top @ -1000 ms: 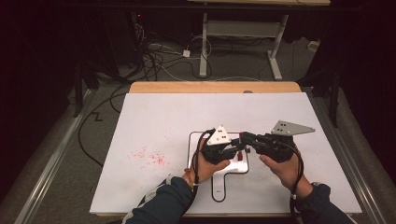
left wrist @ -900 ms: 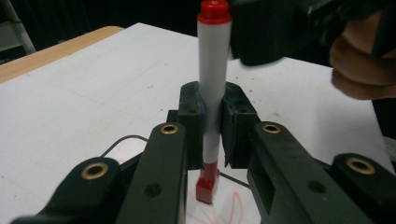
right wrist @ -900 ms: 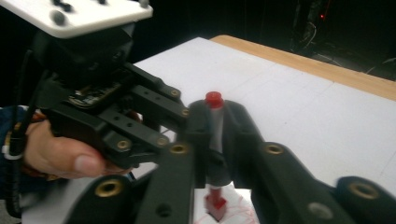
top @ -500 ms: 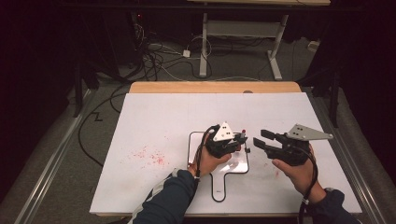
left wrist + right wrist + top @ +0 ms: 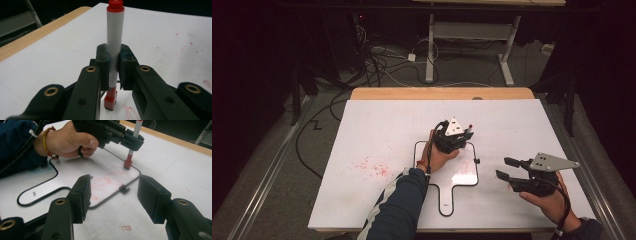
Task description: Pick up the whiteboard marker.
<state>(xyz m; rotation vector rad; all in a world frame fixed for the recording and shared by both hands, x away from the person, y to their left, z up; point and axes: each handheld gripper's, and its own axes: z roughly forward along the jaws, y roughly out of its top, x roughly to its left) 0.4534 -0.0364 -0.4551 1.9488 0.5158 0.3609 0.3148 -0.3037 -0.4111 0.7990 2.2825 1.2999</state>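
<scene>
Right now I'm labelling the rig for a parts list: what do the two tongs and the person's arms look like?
Both tongs are black, with brass-ringed screw holes along the jaws. The left tongs and the right tongs each carry a grey three-cornered plate, and a black cable trails from each. The left arm wears a dark blue sleeve with a white stripe, and an orange-red bracelet at the wrist.

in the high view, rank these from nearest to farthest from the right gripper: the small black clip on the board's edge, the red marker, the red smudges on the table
1. Small black clip, left of the right gripper.
2. Red-capped white marker, farther up-left, in the left gripper.
3. Red smudges, far left.
</scene>
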